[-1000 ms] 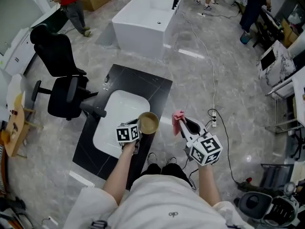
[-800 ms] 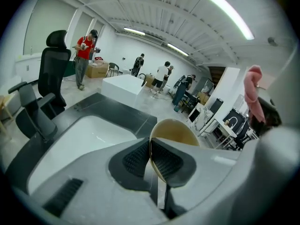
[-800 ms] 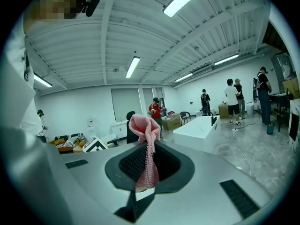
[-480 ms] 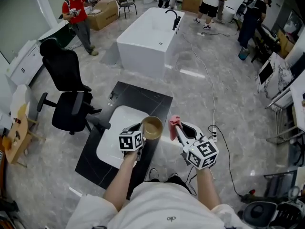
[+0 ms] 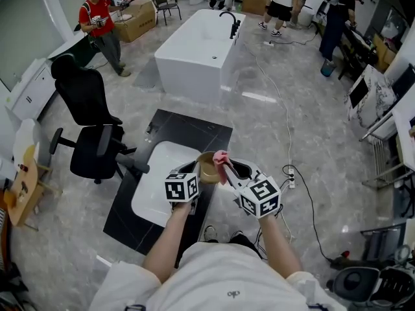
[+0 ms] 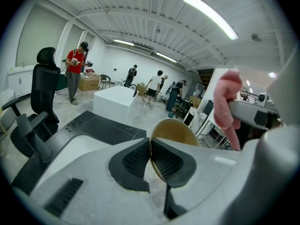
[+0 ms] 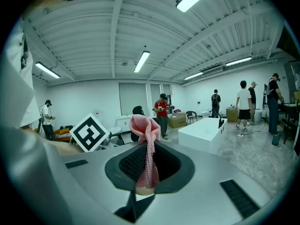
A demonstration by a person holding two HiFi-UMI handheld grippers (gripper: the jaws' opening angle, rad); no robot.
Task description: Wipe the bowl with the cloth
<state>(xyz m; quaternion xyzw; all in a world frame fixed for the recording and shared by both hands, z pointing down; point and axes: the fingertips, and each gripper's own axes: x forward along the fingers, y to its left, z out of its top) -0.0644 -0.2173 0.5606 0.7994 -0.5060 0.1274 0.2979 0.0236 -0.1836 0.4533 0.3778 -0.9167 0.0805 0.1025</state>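
**Head view:** the left gripper (image 5: 197,172) and right gripper (image 5: 227,171) are close together over a black stone countertop (image 5: 194,125). The pink knitted cloth (image 5: 222,157) sits just beside the tan round bowl (image 5: 207,169). Only the left gripper view shows its jaws clamped on the bowl's rim. Only the right gripper view shows its jaws pinching the cloth.

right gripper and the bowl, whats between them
The pink cloth, clamped in the right gripper, sticks out between its jaws and the bowl; the head view shows it.
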